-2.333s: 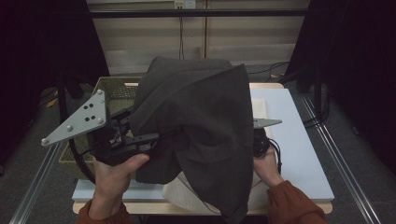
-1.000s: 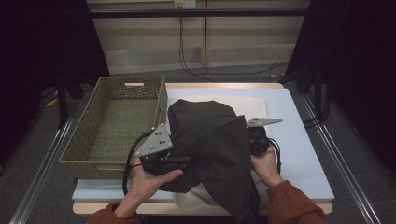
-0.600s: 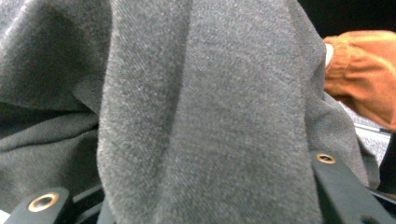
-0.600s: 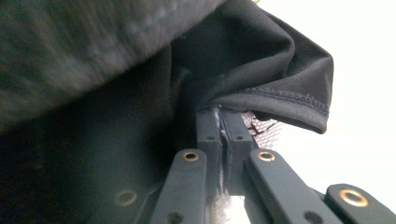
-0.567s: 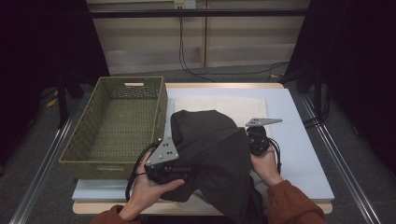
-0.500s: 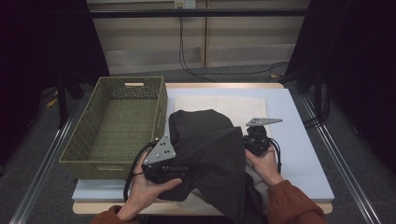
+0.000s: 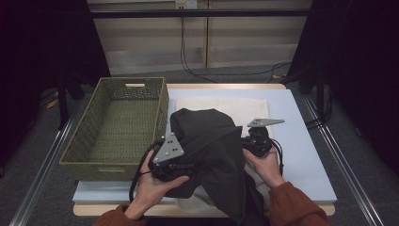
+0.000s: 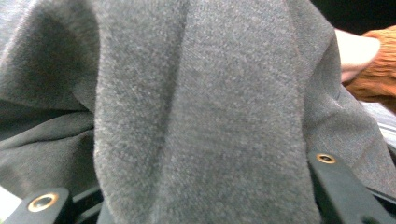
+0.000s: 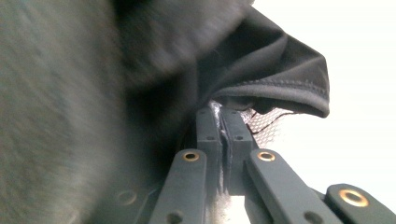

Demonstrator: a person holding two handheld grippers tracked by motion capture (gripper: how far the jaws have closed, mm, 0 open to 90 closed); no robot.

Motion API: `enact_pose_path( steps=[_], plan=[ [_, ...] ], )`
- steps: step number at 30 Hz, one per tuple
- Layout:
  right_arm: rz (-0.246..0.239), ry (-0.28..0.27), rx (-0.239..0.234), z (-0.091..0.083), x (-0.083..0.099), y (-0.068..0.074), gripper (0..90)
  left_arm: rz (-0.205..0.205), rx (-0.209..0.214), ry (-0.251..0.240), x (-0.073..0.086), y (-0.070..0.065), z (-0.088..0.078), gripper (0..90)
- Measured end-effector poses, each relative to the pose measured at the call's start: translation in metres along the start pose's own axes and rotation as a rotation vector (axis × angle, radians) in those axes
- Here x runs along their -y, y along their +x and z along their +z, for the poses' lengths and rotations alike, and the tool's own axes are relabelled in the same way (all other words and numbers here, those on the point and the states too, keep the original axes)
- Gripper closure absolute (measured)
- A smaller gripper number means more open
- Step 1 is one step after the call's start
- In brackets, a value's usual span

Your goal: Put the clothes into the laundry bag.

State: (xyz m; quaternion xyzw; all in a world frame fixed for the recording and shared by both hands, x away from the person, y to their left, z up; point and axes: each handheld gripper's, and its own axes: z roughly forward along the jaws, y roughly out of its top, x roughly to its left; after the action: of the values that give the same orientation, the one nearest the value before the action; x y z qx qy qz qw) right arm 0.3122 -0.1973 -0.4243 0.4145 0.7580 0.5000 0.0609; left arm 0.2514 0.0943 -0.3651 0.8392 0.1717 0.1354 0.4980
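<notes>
Both tongs grip the dark grey fleece garment [image 7: 211, 146], the right tongs [image 9: 223, 122] pinched tight on its hem and the left tongs [image 7: 176, 167] half-closed around a thick fold, now lowered from above the woven olive basket [image 7: 117, 122] onto the pale blue desk [image 7: 301, 141] (ready, seemingly, for spreading).

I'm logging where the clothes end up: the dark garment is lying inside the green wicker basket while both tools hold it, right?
Not quite. The dark garment is not in the green wicker basket; it is heaped on the white table to the basket's right, as the high view shows. The left tool and right tool do hold it.
</notes>
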Motion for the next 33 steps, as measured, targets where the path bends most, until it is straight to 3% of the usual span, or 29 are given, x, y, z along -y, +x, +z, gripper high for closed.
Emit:
enact_pose_path(
  steps=[5,17,22,26,33],
  plan=[
    [0.015,-0.003,-0.002,-0.001,0.0,-0.001,87.9,0.035,0.058,0.017,-0.006,-0.007,0.019,52.9],
    [0.022,0.004,-0.001,0.001,0.002,-0.002,88.0,0.024,0.141,0.059,-0.004,-0.015,0.055,49.1],
    [0.029,0.009,0.005,0.002,0.003,-0.004,88.1,0.017,0.141,0.098,0.005,-0.019,0.07,46.9],
    [0.019,0.018,0.013,0.003,0.005,-0.004,88.2,0.001,0.158,0.089,0.016,-0.016,0.075,47.3],
    [0.009,0.011,0.017,0.003,0.004,-0.001,88.4,0.018,0.158,0.136,0.028,-0.016,0.085,50.5]
  ],
)
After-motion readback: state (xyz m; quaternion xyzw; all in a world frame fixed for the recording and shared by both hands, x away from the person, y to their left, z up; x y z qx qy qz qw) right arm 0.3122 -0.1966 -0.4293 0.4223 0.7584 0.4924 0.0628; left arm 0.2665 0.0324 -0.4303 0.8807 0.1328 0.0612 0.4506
